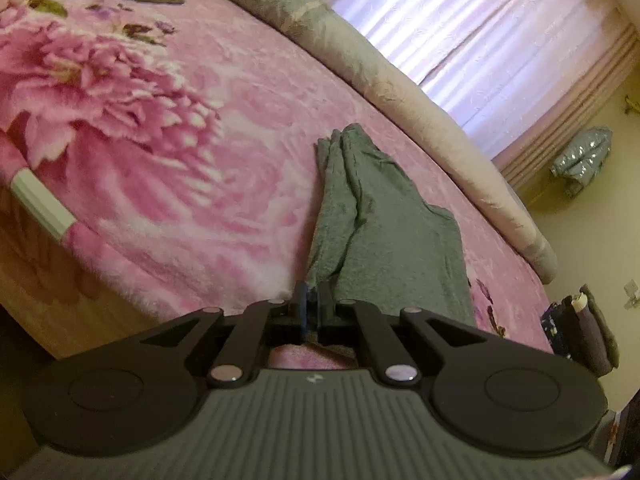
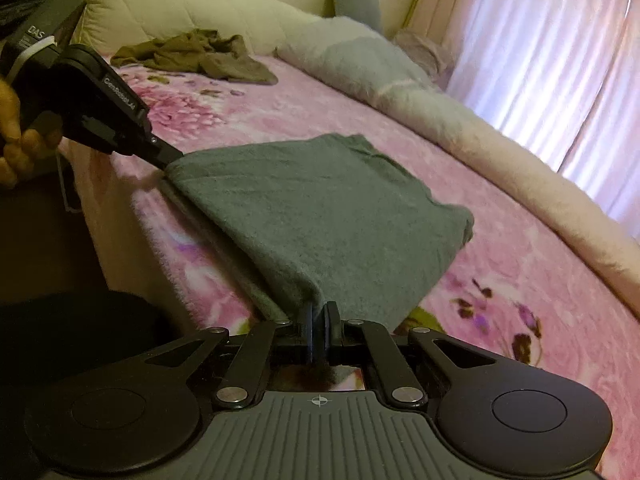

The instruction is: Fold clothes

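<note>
Now both hand-held grippers, left [image 1: 313,300] and right [image 2: 319,314], are clenched on corners of the grey cloth [image 2: 320,208] on the bed [image 2: 520,264].

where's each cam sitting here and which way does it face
Left wrist: sits on the left gripper, looking along its shut fingers across the pink floral blanket toward the curtain; the grey garment is pinched in them.
Right wrist: sits on the right gripper, shut on the garment's near corner, facing the headboard; the person's hand holding the left gripper shows at upper left.
Shared: the grey garment, pink blanket, olive garment, rolled duvet, curtain.
</note>
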Available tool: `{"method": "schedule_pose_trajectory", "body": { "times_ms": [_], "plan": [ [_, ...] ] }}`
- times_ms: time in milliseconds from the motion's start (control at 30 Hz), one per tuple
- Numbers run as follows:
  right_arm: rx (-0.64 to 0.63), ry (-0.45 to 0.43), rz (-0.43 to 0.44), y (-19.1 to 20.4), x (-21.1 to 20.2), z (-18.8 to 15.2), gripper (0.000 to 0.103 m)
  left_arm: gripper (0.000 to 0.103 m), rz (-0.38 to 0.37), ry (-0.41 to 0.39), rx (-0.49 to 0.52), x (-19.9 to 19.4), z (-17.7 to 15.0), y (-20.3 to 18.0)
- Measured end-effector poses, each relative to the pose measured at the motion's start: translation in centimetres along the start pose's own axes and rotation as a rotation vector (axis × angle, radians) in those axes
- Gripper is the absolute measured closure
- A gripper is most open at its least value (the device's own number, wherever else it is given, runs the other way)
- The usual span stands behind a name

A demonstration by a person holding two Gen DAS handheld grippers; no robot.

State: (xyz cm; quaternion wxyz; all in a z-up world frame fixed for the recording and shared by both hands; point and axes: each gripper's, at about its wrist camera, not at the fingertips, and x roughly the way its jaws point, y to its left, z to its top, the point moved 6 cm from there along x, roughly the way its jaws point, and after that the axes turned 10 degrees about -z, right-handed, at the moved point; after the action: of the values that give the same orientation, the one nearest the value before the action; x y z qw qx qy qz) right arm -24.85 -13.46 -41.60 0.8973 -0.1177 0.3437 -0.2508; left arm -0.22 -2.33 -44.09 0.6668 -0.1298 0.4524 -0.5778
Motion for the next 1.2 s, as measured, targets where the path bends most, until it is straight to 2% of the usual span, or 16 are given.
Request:
{"method": "schedule_pose_trajectory", "body": {
  "times_ms": [67, 100, 133, 167, 200, 233, 333, 433, 533, 600, 633, 667, 833, 1033, 1133, 1200],
  "plan": [
    [0.013, 0.025, 0.036, -0.3, -0.4, -0.1, 0.099, 0.095, 0.009, 0.005, -0.024, -0.6, 0.0, 0.3],
    [0.02, 0.038, 0.055, -0.5, -0.6, -0.1, 0.084, 0.094, 0.016, 0.005, -0.043, -1.1, -0.1, 0.5],
    [0.037, 0.039, 0.071, -0.8, -1.1, -0.2, 0.055, 0.092, 0.018, 0.005, -0.066, -1.6, -0.4, 0.5],
    [0.076, 0.03, 0.066, -1.4, -1.6, -0.3, 0.041, 0.09, 0.005, 0.005, -0.092, -2.0, -0.7, 0.4],
    [0.129, 0.021, 0.068, -2.3, -2.1, -0.3, 0.035, 0.083, -0.014, 0.004, -0.121, -2.4, -1.2, 0.2],
    [0.211, 0.025, 0.095, -3.2, -2.5, -0.3, 0.035, 0.073, -0.036, 0.004, -0.155, -2.6, -1.6, 0.0],
    [0.535, 0.088, 0.127, -6.8, -2.1, -1.1, 0.035, 0.068, -0.108, -0.012, -0.274, -1.9, -2.9, -0.7],
    [0.819, 0.134, 0.153, -10.1, -1.3, -2.7, 0.035, 0.066, -0.122, -0.037, -0.368, -0.5, -3.4, -0.7],
    [0.889, 0.14, 0.146, -11.4, -1.3, -3.4, 0.035, 0.065, -0.092, -0.058, -0.407, 0.7, -3.7, -0.4],
    [0.934, 0.144, 0.141, -12.3, -1.3, -4.0, 0.035, 0.07, -0.085, -0.091, -0.425, 1.1, -3.8, -0.1],
    [0.948, 0.149, 0.136, -12.6, -1.3, -4.3, 0.035, 0.081, -0.08, -0.102, -0.422, 1.2, -3.7, -0.1],
    [0.962, 0.154, 0.132, -12.8, -1.3, -4.6, 0.035, 0.102, -0.072, -0.105, -0.407, 1.4, -3.4, -0.2],
    [1.071, 0.177, 0.158, -14.2, -0.4, -5.8, 0.035, 0.102, -0.076, -0.101, -0.25, 0.5, -0.2, -1.3],
    [1.128, 0.191, 0.203, -16.4, 0.1, -5.8, 0.036, 0.101, 0.03, -0.037, -0.001, -4.0, 6.2, 0.9],
    [1.136, 0.208, 0.274, -16.2, 1.0, -5.6, 0.035, 0.101, 0.092, -0.023, -0.029, -4.5, 7.7, 4.7],
    [1.134, 0.223, 0.315, -15.6, 2.1, -5.0, 0.035, 0.1, 0.074, -0.06, -0.124, -4.6, 7.6, 6.4]
  ]
}}
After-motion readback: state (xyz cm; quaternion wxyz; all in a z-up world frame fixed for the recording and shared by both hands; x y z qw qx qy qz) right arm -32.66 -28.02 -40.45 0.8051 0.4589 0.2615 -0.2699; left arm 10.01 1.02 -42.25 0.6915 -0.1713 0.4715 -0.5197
